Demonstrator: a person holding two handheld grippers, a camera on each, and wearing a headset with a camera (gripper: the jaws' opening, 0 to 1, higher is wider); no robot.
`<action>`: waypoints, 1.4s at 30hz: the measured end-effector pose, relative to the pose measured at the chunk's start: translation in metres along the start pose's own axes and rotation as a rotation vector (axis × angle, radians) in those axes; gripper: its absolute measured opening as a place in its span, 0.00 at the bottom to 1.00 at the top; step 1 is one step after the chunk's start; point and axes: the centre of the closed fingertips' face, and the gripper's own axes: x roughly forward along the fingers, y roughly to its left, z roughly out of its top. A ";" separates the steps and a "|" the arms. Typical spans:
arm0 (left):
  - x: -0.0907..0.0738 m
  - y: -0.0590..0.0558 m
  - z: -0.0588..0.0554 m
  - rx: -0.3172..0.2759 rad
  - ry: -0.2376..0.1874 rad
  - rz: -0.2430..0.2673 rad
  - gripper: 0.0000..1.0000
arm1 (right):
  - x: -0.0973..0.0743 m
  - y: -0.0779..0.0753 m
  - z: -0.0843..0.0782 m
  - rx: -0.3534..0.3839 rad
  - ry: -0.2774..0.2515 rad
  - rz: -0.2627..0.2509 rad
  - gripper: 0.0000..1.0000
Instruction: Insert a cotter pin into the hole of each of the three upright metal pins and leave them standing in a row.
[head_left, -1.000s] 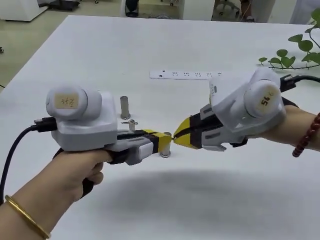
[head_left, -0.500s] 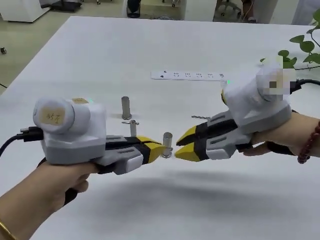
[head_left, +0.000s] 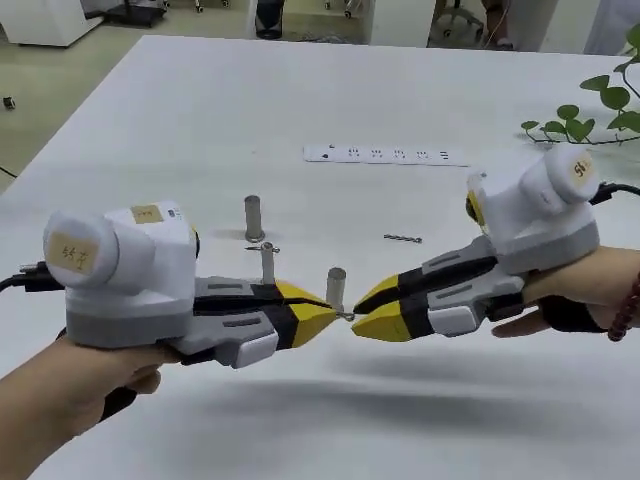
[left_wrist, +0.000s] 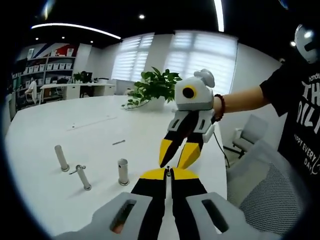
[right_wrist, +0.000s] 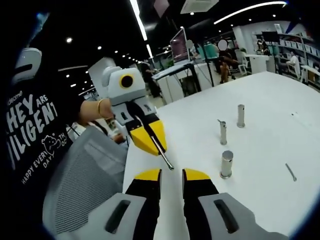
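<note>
- White table (head_left: 200, 130), work patch toward its 6 o'clock edge in head view.
- Left gripper (head_left: 325, 314) in from 9 o'clock, jaws clamped on held cotter pin (right_wrist: 163, 153). Right gripper (head_left: 362, 321) in from 3 o'clock, jaws parted, nothing between them, tips just short of that pin's free end.
- 3 upright metal pins in a row running off toward 10 o'clock: near metal pin (head_left: 336, 287), middle metal pin (head_left: 268, 265), far metal pin (head_left: 253, 217).
- Near metal pin just at 12 o'clock of the 2 sets of tips, both grippers about equally close; its hole too small to make out.
- Held cotter pin's long axis along the left jaws, aimed at 3 o'clock, passing in front of the near metal pin rather than into it; probable re-aim toward 12 o'clock before insertion.
- Fitted cotter pin (head_left: 262, 248) through top of middle metal pin, so 1 of 3 done by the look of it; loose thin pin (head_left: 403, 238) at 2 o'clock, well apart.
</note>
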 end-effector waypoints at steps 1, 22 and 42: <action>0.000 -0.002 0.000 0.008 -0.001 -0.006 0.00 | 0.001 0.002 0.000 -0.003 -0.003 0.013 0.11; 0.002 -0.014 -0.007 0.010 -0.004 -0.063 0.00 | 0.005 0.016 -0.005 -0.138 0.067 0.049 0.00; 0.001 0.006 -0.015 0.036 0.005 0.050 0.12 | -0.001 -0.007 -0.019 -0.294 0.209 -0.054 0.00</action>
